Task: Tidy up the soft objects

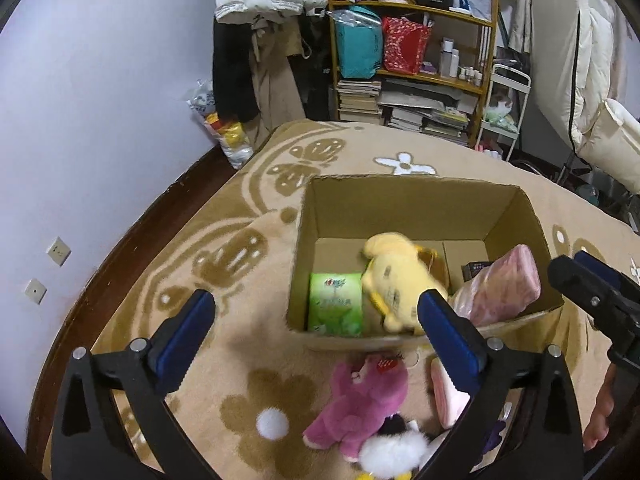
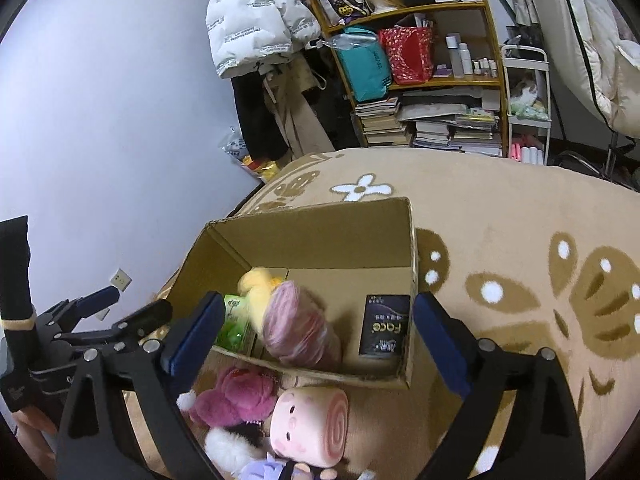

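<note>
An open cardboard box point(image 1: 344, 200) point(image 2: 320, 224) stands on the rug. Inside lie a yellow plush point(image 1: 396, 276) point(image 2: 256, 284), a green tissue pack point(image 1: 336, 304) point(image 2: 234, 320), a pink wrapped bundle point(image 1: 504, 288) point(image 2: 296, 324) and a dark "Face" box point(image 2: 384, 326). In front of the box lie a magenta plush point(image 1: 360, 396) point(image 2: 236, 394), a pink roll-shaped plush point(image 2: 312, 420) point(image 1: 448, 392) and a white fluffy toy point(image 1: 392, 454). My left gripper point(image 1: 316, 320) is open and empty above the box's near wall. My right gripper point(image 2: 316, 328) is open and empty over the box.
The beige rug point(image 2: 500, 220) with brown butterflies covers the floor. A crowded bookshelf point(image 1: 416, 60) and hanging coats point(image 2: 256, 20) stand beyond the rug. A white wall point(image 1: 100, 100) is at the left. A plastic bag point(image 1: 224, 128) lies by the wall.
</note>
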